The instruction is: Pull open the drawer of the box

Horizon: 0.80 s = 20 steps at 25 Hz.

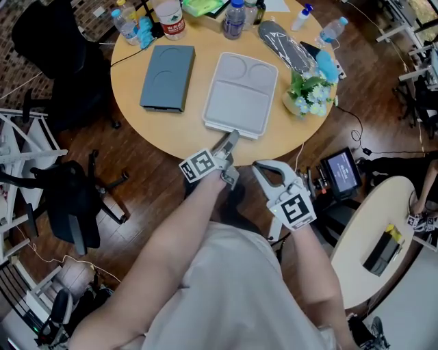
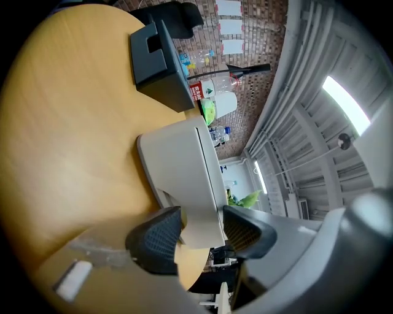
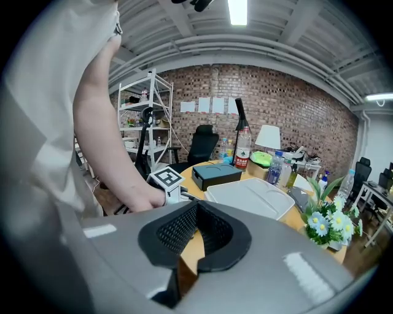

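Note:
A light grey flat box (image 1: 241,92) lies in the middle of the round wooden table (image 1: 137,123), with two round hollows in its lid. My left gripper (image 1: 231,140) is at its near edge. In the left gripper view the box (image 2: 184,165) runs away from me and a pale lip on its near side sits between the jaws of this gripper (image 2: 199,236); the pads stand apart from it, open. My right gripper (image 1: 263,171) hangs off the table's near edge, below the box, shut on nothing (image 3: 196,211). The box (image 3: 252,196) lies ahead of it.
A dark blue-grey box (image 1: 168,76) lies left of the light one. Bottles (image 1: 233,17), a dark pouch (image 1: 284,44) and a flower pot (image 1: 309,92) stand along the far and right side. Office chairs (image 1: 72,198) stand at the left, a small screen (image 1: 341,171) and a second table (image 1: 373,236) at the right.

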Each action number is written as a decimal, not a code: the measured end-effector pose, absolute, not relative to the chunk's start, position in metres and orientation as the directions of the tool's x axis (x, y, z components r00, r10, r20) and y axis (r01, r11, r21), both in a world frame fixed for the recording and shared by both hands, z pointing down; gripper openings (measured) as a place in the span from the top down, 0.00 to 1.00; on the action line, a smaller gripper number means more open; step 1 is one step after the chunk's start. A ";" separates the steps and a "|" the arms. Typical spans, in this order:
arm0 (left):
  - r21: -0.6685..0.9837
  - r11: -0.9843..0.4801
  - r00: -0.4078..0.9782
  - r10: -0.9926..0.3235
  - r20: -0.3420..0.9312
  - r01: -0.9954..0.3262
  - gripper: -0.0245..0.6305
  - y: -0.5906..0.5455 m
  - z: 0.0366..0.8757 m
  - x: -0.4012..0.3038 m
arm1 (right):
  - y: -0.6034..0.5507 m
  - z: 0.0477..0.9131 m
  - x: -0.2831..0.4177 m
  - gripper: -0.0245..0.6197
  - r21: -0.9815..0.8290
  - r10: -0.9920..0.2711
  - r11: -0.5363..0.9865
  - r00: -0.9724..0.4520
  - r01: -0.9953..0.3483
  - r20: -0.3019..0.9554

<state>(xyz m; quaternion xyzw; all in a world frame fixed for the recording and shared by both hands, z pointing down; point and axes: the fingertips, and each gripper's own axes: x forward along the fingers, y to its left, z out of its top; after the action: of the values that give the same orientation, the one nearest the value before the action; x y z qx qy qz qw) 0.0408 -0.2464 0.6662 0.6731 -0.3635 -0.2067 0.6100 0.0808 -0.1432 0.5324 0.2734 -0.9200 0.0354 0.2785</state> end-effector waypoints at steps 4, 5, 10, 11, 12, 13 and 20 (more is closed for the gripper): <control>0.976 -0.002 0.660 -0.737 0.146 -0.218 0.62 -0.247 0.666 0.040 | -0.142 0.534 0.080 0.96 0.083 -0.485 0.845 -0.693 -0.528 0.534; 0.976 -0.002 0.659 -0.738 0.145 -0.217 0.67 -0.247 0.666 0.039 | -0.142 0.534 0.080 0.96 0.082 -0.486 0.845 -0.693 -0.529 0.533; 0.977 0.008 0.654 -0.742 0.147 -0.211 0.69 -0.245 0.666 0.039 | -0.141 0.534 0.080 0.96 0.083 -0.488 0.843 -0.691 -0.532 0.533; 0.978 0.011 0.654 -0.742 0.149 -0.210 0.69 -0.244 0.666 0.039 | -0.140 0.534 0.079 0.96 0.084 -0.488 0.844 -0.691 -0.530 0.533; 0.978 0.013 0.654 -0.741 0.150 -0.209 0.69 -0.243 0.666 0.039 | -0.140 0.533 0.079 0.96 0.084 -0.486 0.844 -0.692 -0.529 0.534; 0.978 0.016 0.655 -0.740 0.150 -0.206 0.69 -0.241 0.666 0.039 | -0.139 0.533 0.079 0.96 0.084 -0.485 0.845 -0.692 -0.528 0.535; 0.980 0.026 0.659 -0.736 0.152 -0.197 0.69 -0.220 0.667 0.036 | -0.133 0.534 0.079 0.96 0.081 -0.481 0.850 -0.701 -0.521 0.526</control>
<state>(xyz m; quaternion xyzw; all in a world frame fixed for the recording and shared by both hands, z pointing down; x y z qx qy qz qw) 0.0357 -0.2202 0.6671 0.6634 -0.3516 -0.2161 0.6241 0.0787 -0.1331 0.5337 0.2718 -0.9216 0.0368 0.2747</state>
